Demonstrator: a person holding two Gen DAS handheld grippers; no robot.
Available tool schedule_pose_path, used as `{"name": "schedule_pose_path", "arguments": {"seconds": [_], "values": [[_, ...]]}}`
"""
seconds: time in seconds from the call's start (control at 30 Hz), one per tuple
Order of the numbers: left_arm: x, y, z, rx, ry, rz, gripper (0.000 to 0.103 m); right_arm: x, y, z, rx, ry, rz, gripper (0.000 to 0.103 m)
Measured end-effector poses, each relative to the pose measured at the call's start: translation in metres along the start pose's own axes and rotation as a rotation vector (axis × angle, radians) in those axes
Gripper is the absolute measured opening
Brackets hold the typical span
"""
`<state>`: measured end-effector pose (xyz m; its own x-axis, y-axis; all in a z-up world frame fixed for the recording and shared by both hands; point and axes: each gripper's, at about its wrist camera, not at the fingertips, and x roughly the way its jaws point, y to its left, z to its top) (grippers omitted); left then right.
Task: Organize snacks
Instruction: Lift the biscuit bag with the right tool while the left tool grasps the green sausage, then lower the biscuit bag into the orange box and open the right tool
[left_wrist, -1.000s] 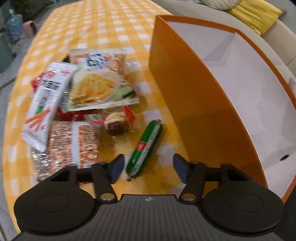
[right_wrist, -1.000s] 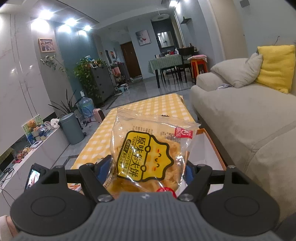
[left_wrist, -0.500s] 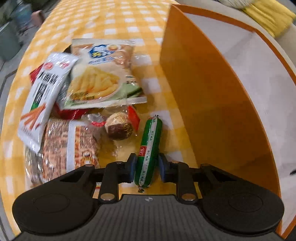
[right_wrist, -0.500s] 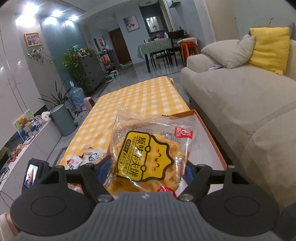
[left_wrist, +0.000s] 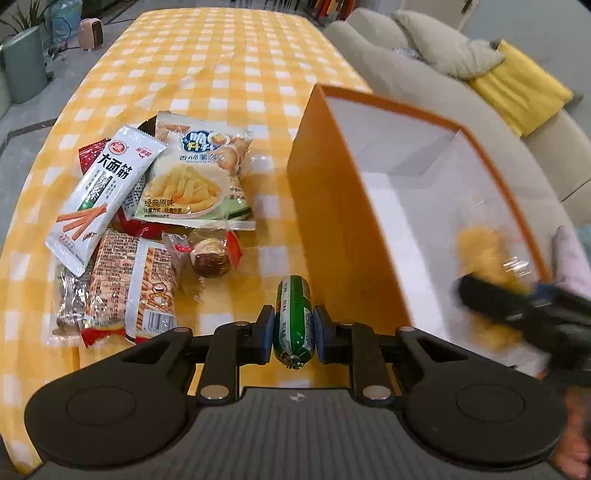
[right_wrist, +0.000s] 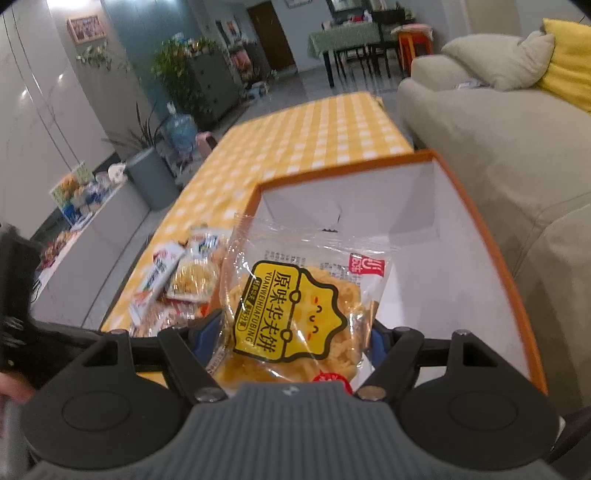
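Note:
My left gripper is shut on a green sausage stick, lifted a little off the yellow checked tablecloth. To its right stands the orange box with a white inside. My right gripper is shut on a clear waffle-cake packet with a yellow label, held over the box's open top. In the left wrist view that packet shows blurred inside the box's near corner. A heap of snack packets lies left of the box.
The heap holds a white strip packet, a fries packet, a wafer packet and a round chocolate. A beige sofa with a yellow cushion runs along the table's right side. A grey bin stands on the floor far left.
My left gripper closed on the green sausage and raised it off the cloth. My right gripper came down with the waffle packet from above the table to over the box.

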<state>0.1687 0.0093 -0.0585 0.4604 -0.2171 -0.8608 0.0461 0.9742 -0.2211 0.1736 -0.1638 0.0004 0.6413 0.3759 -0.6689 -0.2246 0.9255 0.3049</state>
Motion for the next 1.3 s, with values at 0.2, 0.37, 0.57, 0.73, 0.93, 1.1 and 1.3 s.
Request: {"name": "schedule_pose_path", "arguments": {"seconds": [0.2, 0.37, 0.57, 0.73, 0.93, 1.1, 1.3], "values": [[-0.015, 0.006, 0.000, -0.040, -0.025, -0.057, 0.024, 0.025, -0.008, -0.004, 0.070, 0.135, 0.063, 0.073], [-0.016, 0.013, 0.003, -0.035, -0.052, -0.068, 0.024, 0.045, -0.014, -0.007, 0.134, 0.231, 0.062, 0.074], [-0.015, 0.023, 0.003, -0.067, -0.041, -0.061, 0.024, 0.066, -0.009, -0.012, 0.093, 0.345, 0.044, 0.077], [-0.017, 0.026, 0.003, -0.084, -0.047, -0.067, 0.024, 0.067, -0.014, -0.016, 0.084, 0.388, 0.043, 0.091], [-0.022, 0.027, 0.004, -0.089, -0.061, -0.067, 0.024, 0.055, -0.020, -0.012, 0.122, 0.376, 0.069, 0.074], [-0.023, 0.028, 0.004, -0.101, -0.063, -0.077, 0.024, 0.044, -0.018, 0.001, 0.036, 0.368, 0.013, 0.016], [-0.025, 0.029, 0.004, -0.102, -0.067, -0.089, 0.024, 0.070, -0.011, -0.002, 0.031, 0.507, -0.016, 0.012]]}}
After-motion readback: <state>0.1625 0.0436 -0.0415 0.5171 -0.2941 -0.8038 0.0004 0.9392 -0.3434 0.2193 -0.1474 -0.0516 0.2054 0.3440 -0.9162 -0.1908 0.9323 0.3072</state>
